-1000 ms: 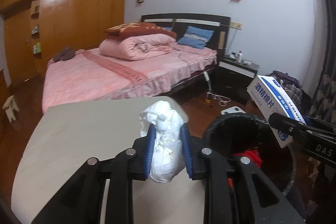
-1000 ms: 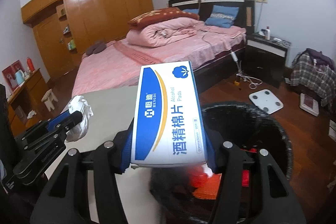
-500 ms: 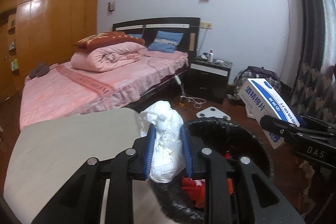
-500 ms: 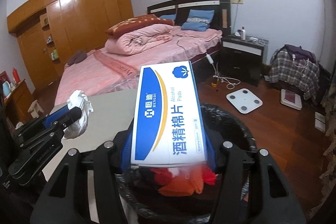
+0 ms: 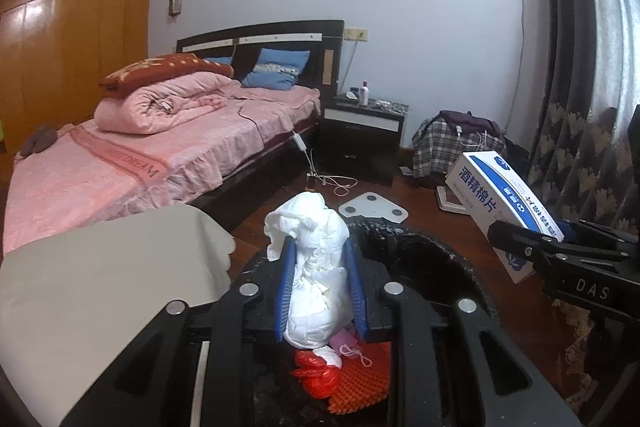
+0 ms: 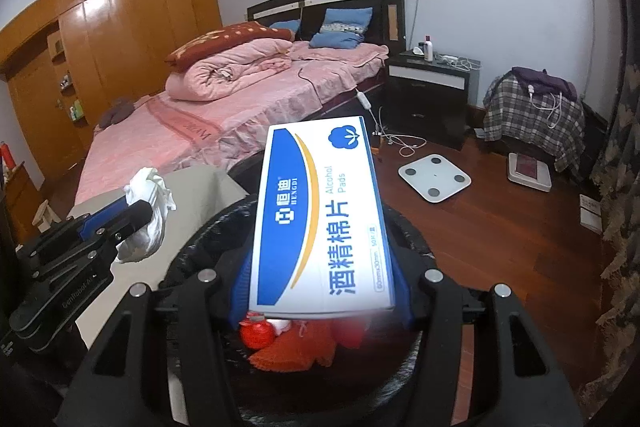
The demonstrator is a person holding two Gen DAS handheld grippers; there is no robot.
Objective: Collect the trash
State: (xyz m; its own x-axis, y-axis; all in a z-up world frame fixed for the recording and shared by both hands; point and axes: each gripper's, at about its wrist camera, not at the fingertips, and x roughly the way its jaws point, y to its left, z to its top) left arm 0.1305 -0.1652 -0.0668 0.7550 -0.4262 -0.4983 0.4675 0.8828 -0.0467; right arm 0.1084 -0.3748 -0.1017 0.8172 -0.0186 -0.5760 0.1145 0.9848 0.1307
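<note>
My left gripper is shut on a crumpled white tissue wad and holds it over the near rim of a black-lined trash bin. The bin holds red and orange trash. My right gripper is shut on a blue-and-white alcohol pads box, held above the same bin and its red trash. The box also shows in the left wrist view, and the tissue wad in the right wrist view.
A beige-covered table lies left of the bin. A pink bed stands behind, with a black nightstand. A white scale and cables lie on the wood floor. A curtain hangs at right.
Both grippers have moved right from over the table to above the bin, still holding the tissue wad and the box. More of the bin's red trash shows.
</note>
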